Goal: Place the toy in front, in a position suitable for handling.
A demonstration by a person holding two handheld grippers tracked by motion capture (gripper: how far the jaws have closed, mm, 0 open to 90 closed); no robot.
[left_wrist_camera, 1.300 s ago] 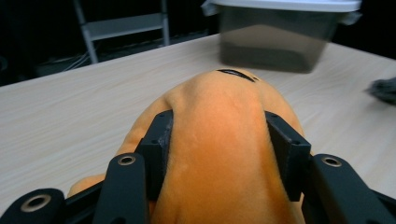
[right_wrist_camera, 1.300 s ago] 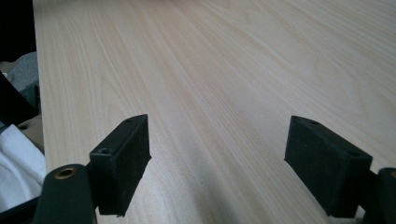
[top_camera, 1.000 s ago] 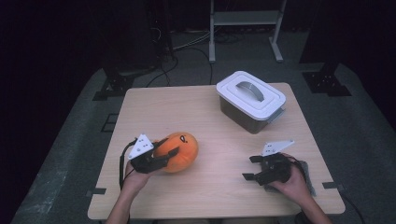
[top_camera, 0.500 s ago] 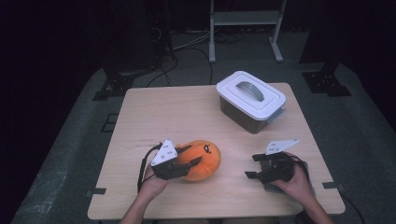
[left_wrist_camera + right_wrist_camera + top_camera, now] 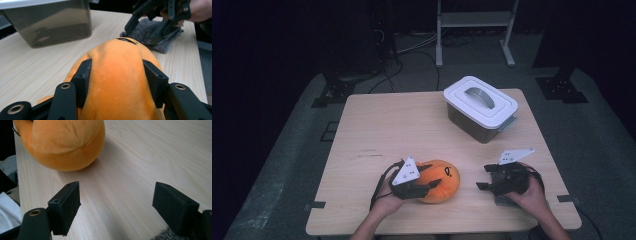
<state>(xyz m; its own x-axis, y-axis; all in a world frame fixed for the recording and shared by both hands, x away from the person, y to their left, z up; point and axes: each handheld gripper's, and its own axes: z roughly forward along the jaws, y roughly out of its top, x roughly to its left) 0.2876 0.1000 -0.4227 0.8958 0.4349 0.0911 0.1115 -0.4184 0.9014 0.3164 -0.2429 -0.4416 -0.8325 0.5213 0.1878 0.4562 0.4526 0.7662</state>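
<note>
High view puts the orange plush toy (image 5: 439, 181) on the near part of the table (image 5: 412, 125), a little left of the middle of the front edge. The left gripper (image 5: 427, 186) has it clamped; in the left gripper view both black pads press into the plush's sides, which bulge between them, and the jaws have just been easing slightly wider while the toy is between them and pressed by both. To the toy's right, near but apart from it, the right gripper (image 5: 484, 179) rests in the person's hand over a grey cloth (image 5: 156, 40), its jaws pointed toward the toy. In the right gripper view those jaws stand wide apart with only bare wood between them. Farther back on the right half of the table sits a smoky plastic box (image 5: 477, 124) with a white lid (image 5: 480, 100) and grey handle.
</note>
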